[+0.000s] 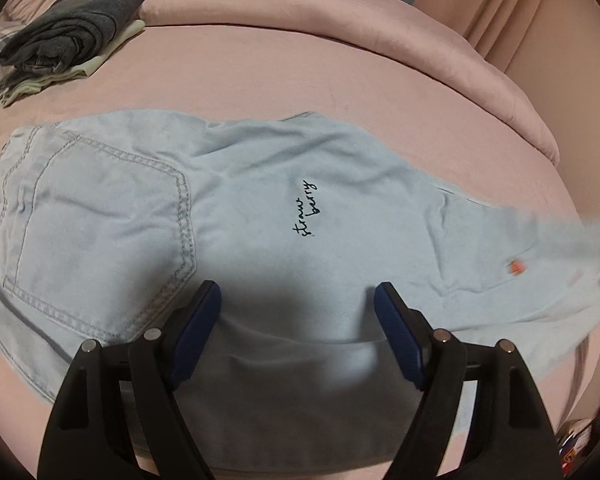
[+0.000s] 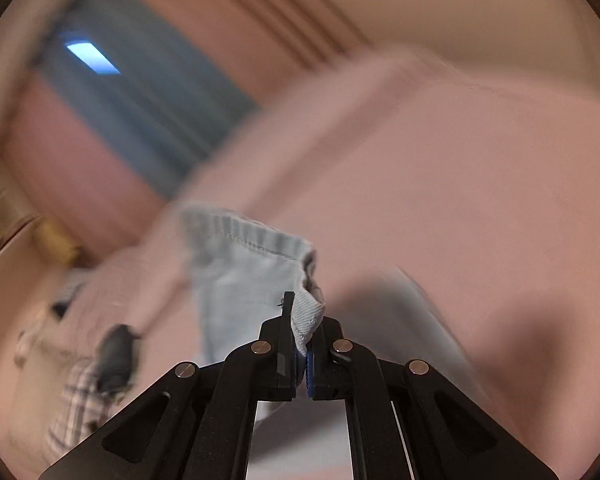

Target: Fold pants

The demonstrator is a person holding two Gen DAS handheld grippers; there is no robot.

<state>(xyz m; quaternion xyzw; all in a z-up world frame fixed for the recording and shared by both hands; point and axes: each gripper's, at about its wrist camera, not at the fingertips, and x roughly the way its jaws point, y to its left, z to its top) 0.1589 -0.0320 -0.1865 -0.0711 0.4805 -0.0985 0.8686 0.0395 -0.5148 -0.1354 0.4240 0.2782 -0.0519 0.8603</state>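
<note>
Light blue denim pants (image 1: 236, 208) lie flat across the pink bed, back pocket at the left and black "strawberry" script near the middle. The leg end at the far right is blurred and lifted. My left gripper (image 1: 298, 298) hovers open just above the pants' near edge, nothing between its blue pads (image 1: 198, 328). In the right wrist view my right gripper (image 2: 304, 320) is shut on the ribbed hem of the pants (image 2: 244, 268), which stands up out of the jaws. That view is smeared by motion.
A dark grey folded garment (image 1: 76, 24) sits on a pale one at the bed's far left, beside plaid cloth. A rolled pink quilt (image 1: 380, 28) runs along the far edge. Pink curtains hang at the back right, and small clutter shows at the lower right.
</note>
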